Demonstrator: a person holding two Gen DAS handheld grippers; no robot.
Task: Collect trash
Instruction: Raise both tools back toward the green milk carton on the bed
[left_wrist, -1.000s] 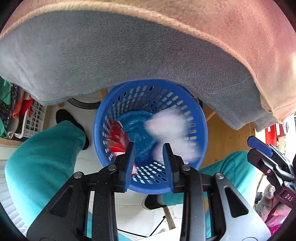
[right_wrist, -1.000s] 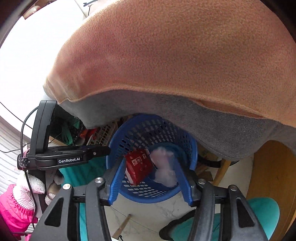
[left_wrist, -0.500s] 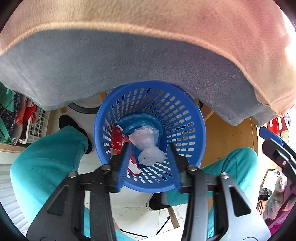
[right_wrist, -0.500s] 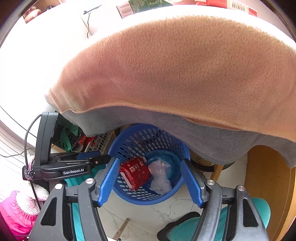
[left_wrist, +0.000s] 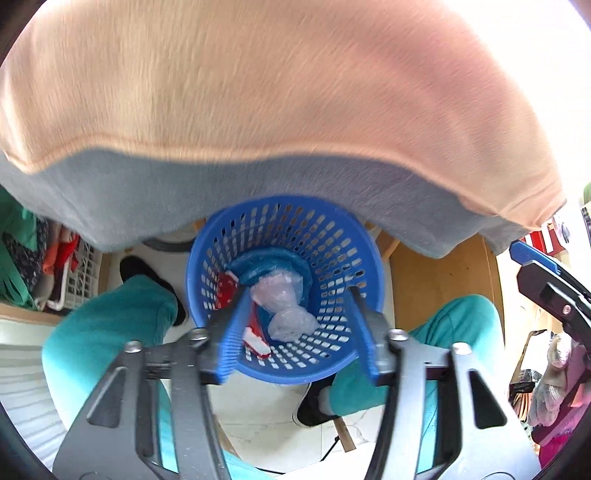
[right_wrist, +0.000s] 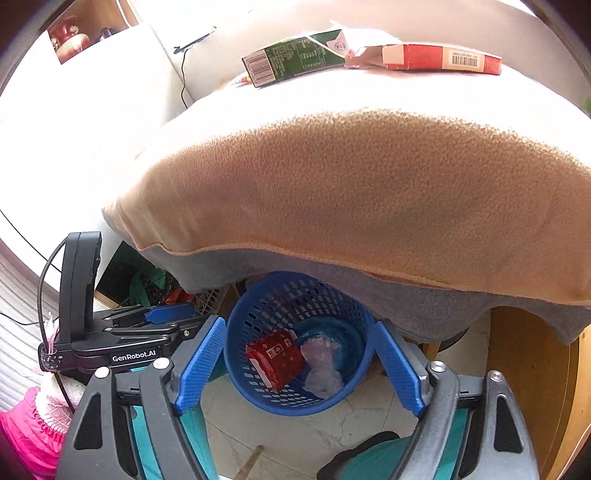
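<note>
Both the left gripper (left_wrist: 297, 328) and right gripper (right_wrist: 297, 365) have just been opening and hang empty above the blue basket (right_wrist: 236, 332), where the clear wrapper (right_wrist: 319, 363) and red packet (right_wrist: 275, 356) now lie, so this drop looks done.

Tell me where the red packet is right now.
The red packet lies inside the blue basket on the floor, on the left of the right wrist view, beside the crumpled clear plastic and below the blanket's hanging edge.
</note>
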